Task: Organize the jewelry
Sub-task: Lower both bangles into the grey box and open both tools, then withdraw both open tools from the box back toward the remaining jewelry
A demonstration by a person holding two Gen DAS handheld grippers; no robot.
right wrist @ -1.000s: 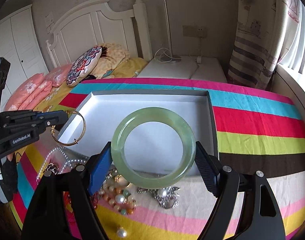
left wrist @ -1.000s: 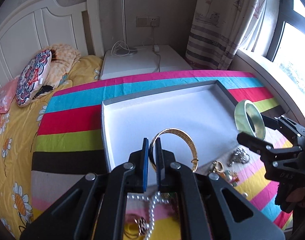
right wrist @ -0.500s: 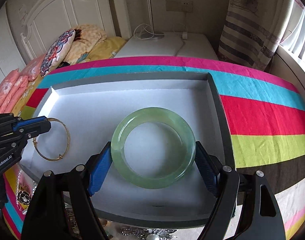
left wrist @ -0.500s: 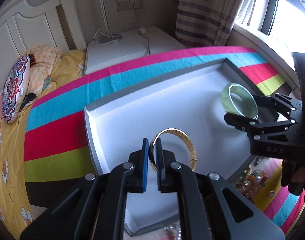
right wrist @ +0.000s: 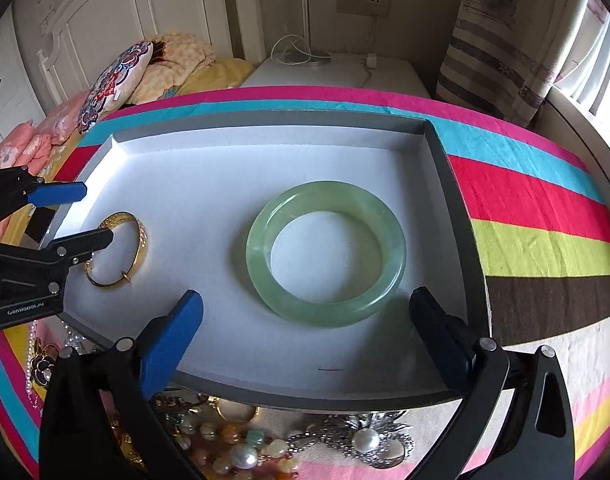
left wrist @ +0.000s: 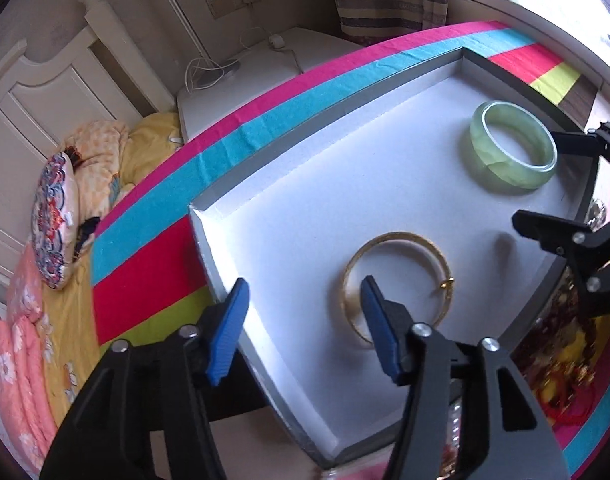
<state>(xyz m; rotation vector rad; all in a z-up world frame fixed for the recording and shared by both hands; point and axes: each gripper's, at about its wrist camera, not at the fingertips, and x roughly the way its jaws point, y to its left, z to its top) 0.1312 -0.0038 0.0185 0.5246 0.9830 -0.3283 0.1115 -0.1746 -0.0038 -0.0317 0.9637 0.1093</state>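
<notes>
Grey-walled, white-floored tray (right wrist: 457, 216) lying on a striped cloth (right wrist: 545, 208) spread over the bed; both bangles rest flat on the tray floor. Pale green jade bangle (right wrist: 325, 254) lies toward the tray's right wall, nearer the front edge than the back; gold bangle (right wrist: 119, 250) lies close to the tray's left wall, well apart from the green one.

Right gripper (right wrist: 305, 316) is angled steeply down over the tray's front edge; its jaws have just been opening and now stand wide apart, one blue pad on either side of the green bangle and neither touching it.

Left gripper (left wrist: 303, 322) also points steeply down, reaching in over the tray's left wall; its jaws have just been opening and stand apart, no pad pressing on the gold bangle. In the left wrist view one pad sits over the bangle's near rim and the other hangs above the tray wall; in the right wrist view the same fingers appear at the left margin, one dark fingertip overlapping the gold ring.

Loose jewelry (right wrist: 265, 436), including pearls, beads and a silver brooch, is heaped on the cloth just outside the tray's front edge. Beyond the tray: a patterned cushion (right wrist: 113, 82) and a white headboard (right wrist: 105, 12).
</notes>
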